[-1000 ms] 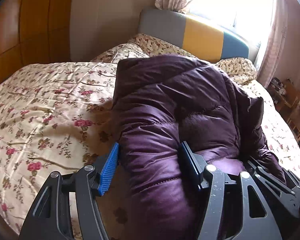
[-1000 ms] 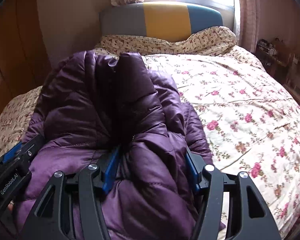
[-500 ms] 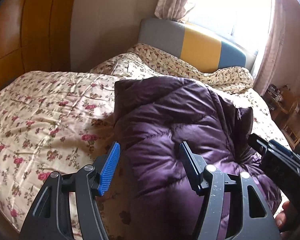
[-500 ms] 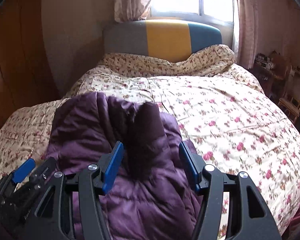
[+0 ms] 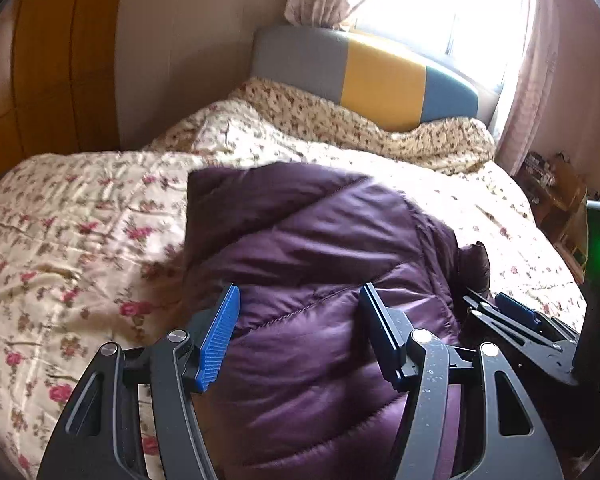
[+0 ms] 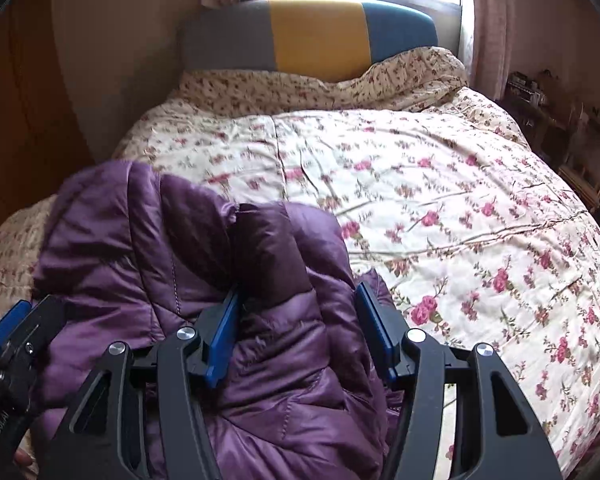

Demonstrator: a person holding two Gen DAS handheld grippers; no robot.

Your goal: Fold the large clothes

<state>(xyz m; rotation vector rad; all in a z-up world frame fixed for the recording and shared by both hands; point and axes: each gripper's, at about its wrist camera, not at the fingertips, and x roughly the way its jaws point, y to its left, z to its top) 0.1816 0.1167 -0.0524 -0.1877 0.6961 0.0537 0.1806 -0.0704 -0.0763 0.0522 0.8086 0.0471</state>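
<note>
A purple quilted down jacket (image 5: 312, 248) lies bunched on the floral bedspread (image 5: 80, 216) at the bed's near end. It also shows in the right wrist view (image 6: 172, 264). My left gripper (image 5: 296, 320) is open, its blue pads on either side of the jacket's near edge, with puffy fabric bulging between them. My right gripper (image 6: 296, 320) is open too, its jaws astride a dark fold of the jacket (image 6: 272, 248). Each gripper shows at the edge of the other's view, the right one (image 5: 516, 320) and the left one (image 6: 8, 336).
The bed has a grey, yellow and blue headboard (image 6: 312, 32) under a bright window (image 5: 440, 4). A wooden wardrobe (image 5: 40, 60) stands at the left. A small wooden shelf with clutter (image 6: 548, 104) is at the right of the bed.
Both grippers have drawn back toward the foot of the bed and tilted up. The jacket now sits lower in both views, with more bedspread beyond it.
</note>
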